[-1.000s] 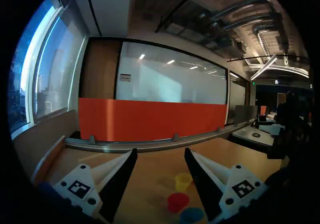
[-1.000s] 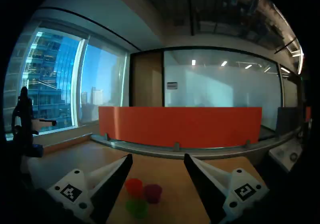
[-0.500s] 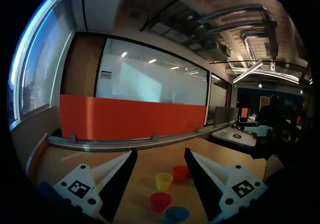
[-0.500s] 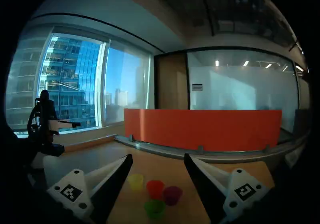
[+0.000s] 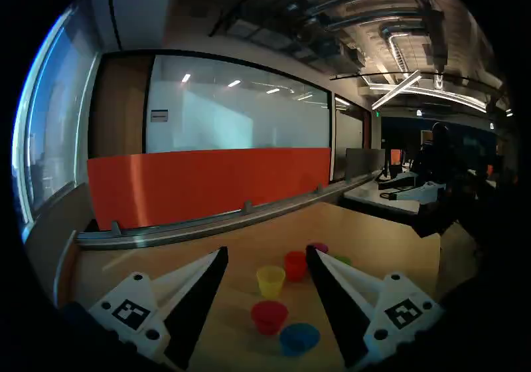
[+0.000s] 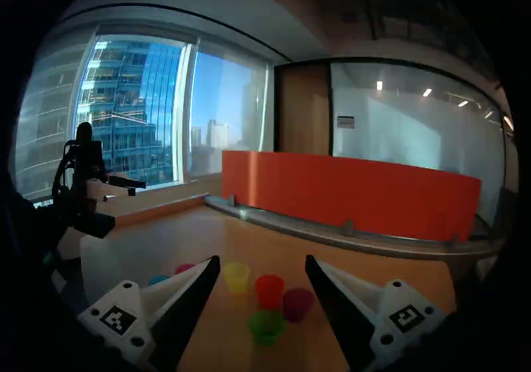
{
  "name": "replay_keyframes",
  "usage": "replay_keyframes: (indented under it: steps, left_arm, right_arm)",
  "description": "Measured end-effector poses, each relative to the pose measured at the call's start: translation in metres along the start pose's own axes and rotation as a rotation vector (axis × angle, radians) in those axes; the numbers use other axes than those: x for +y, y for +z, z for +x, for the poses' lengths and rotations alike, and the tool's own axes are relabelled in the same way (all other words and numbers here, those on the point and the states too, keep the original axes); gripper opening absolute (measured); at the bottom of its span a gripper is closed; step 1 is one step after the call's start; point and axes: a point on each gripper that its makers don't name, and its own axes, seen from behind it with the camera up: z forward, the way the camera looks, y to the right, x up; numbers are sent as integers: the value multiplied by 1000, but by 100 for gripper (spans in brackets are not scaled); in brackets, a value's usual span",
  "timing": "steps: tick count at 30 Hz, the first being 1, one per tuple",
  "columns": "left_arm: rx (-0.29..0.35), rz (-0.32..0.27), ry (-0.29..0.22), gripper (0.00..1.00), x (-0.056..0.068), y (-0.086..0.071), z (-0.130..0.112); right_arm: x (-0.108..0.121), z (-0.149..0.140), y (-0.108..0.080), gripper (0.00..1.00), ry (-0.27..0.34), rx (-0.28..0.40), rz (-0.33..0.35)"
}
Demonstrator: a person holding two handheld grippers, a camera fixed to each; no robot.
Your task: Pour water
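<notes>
Approach step, nothing grasped yet. Holding left gripper (image 5: 266, 248) and right gripper (image 6: 262, 259) wide apart, empty, above table (image 5: 372, 232). Clustered just ahead: yellow cup (image 5: 271, 281), red cup (image 5: 269, 317), blue cup (image 5: 299, 339). Next: lower and close on one cup.

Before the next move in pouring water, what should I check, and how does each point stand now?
1. Left tool open, nothing between its fingers: ok.
2. Right tool open, nothing held: ok.
3. Upright on the table, the yellow cup, red cup and blue cup: ok.
4. Water in any cup: cannot tell.
5. A cup gripped for pouring: not ok.
</notes>
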Motion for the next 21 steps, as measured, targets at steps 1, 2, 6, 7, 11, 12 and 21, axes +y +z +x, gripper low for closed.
replay_keyframes:
  steps: [1,2,6,7,11,12,21]
  left_arm:
    - [-10,-6,3,87,1,0,-3]
    - [-19,-12,5,87,2,-1,-6]
    - [-51,-36,8,87,7,-2,-17]
    - [-59,-41,10,87,7,-2,-21]
    - [-95,-54,19,87,9,-3,-34]
    - [-104,-56,22,87,10,-3,-37]
    - [-140,-86,49,87,18,-4,-57]
  right_arm:
    - [-1,-2,0,99,-6,-10,3]
    - [-2,-5,1,99,-11,-20,5]
    - [-5,-12,1,99,-33,-53,15]
    - [-6,-15,1,99,-38,-62,19]
    - [-8,-22,1,99,-55,-92,27]
    - [-8,-23,1,100,-59,-97,28]
    - [-6,-46,2,99,-63,-150,26]
